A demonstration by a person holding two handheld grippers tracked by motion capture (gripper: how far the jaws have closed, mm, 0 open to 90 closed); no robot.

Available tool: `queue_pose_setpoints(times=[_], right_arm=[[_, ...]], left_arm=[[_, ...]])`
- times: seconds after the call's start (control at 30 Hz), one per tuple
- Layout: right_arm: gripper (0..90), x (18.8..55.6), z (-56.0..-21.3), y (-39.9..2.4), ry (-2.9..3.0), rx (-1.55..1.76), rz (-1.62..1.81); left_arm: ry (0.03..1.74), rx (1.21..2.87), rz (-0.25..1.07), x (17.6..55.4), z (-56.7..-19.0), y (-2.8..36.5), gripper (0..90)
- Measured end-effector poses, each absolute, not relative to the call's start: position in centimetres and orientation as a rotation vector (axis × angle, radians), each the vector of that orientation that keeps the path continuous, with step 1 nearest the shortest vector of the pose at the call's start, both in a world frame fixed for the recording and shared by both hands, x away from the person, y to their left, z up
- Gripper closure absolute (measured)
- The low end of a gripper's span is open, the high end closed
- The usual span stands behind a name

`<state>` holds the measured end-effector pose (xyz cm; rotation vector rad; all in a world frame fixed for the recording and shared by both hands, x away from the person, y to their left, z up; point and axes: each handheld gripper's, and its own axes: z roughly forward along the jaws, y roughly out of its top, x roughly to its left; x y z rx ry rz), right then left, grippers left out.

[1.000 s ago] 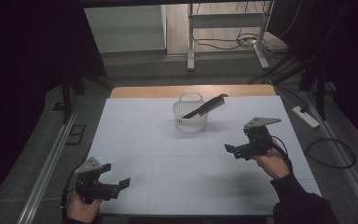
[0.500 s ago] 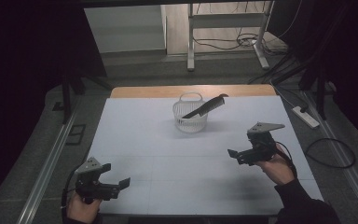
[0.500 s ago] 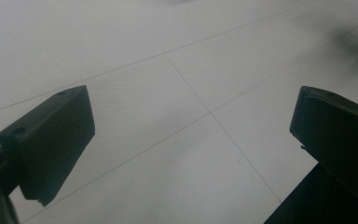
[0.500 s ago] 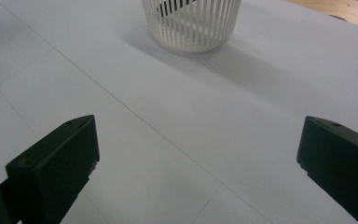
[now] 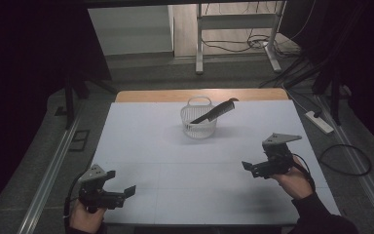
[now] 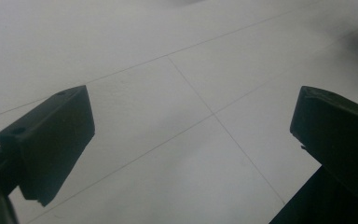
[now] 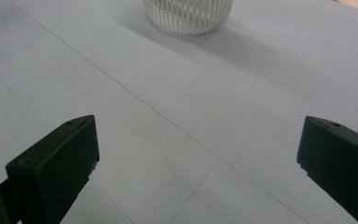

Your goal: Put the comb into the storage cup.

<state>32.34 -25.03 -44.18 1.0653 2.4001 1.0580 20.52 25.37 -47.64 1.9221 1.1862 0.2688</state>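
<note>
White table [image 5: 175, 161], comb [image 5: 215, 111] in basket [image 5: 198, 127]

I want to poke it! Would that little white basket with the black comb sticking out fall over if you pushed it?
Probably it would slide or tip easily. The white basket looks thin and slatted, so likely light. The black comb leans over its rim to one side, which may pull it that way. The table looks smooth, so a low push might just slide it.

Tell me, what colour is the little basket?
White, with thin upright slats. The basket shows best in the high view.
</note>
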Motion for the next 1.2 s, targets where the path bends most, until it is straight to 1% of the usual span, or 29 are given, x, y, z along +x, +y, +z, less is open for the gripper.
queue_pose_setpoints(times=[0.73,1.2], right_arm=[[0.0,30.7,-44.9,-26.6,2.421,1.112,1.008],[0.0,29.6,-44.8,-28.5,2.383,1.137,0.995]], left_arm=[[1.193,1.923,0.262,20.6,-47.7,25.4,0.2],[1.188,1.922,0.26,20.6,-47.7,25.4,0.4]])
